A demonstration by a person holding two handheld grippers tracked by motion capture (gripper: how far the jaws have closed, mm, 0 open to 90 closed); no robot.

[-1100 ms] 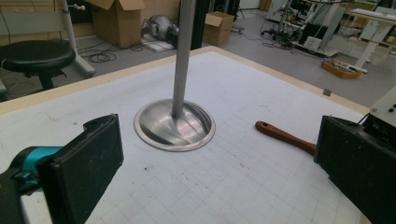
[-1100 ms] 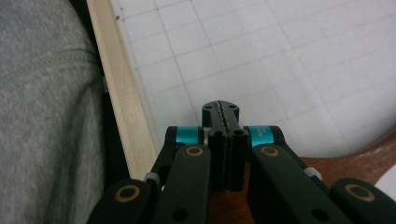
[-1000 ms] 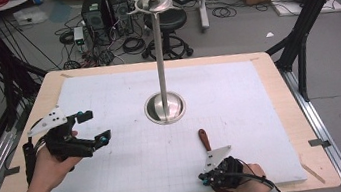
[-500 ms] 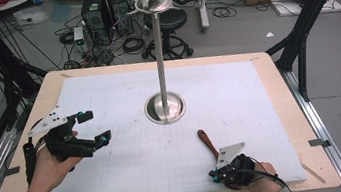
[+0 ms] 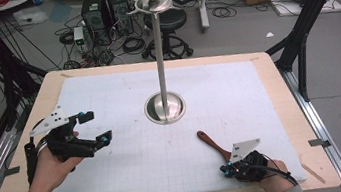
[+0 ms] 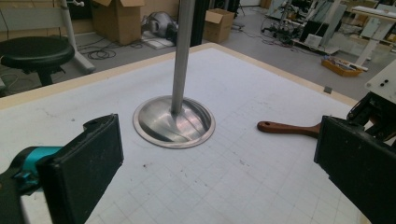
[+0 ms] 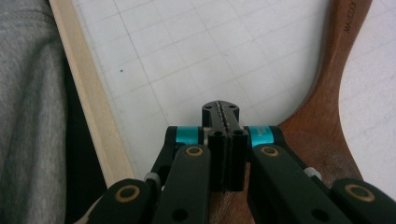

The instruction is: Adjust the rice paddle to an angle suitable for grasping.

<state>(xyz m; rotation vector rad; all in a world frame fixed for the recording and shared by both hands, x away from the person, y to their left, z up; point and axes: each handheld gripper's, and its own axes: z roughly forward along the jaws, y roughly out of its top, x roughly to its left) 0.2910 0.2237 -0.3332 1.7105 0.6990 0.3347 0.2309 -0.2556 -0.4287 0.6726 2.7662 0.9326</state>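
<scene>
The left gripper (image 5: 93, 128) hovers at about nine o'clock on the table (image 5: 281, 110), above the white grid mat (image 5: 238, 91), its jaws spread wide with nothing between them, pointed toward the metal stand (image 5: 166, 107) that rises from its round base at the mat's centre. The stand's upright pole ends in a knob with short arms near the top, which looks meant for hanging a utensil. At about five o'clock from the stand's base lies a wooden spatula (image 5: 211, 143), its dark handle aimed toward the stand and its wider end under the right gripper (image 5: 225, 170). In the right gripper view that tool's jaws are pressed fully together, clamping nothing, and sit just over the wooden spatula's broad part near the table's near edge. The step in hand appears to be the approach to picking up the spatula. The next move likely calls for the right jaws to part, straddle the handle and close firmly.
</scene>
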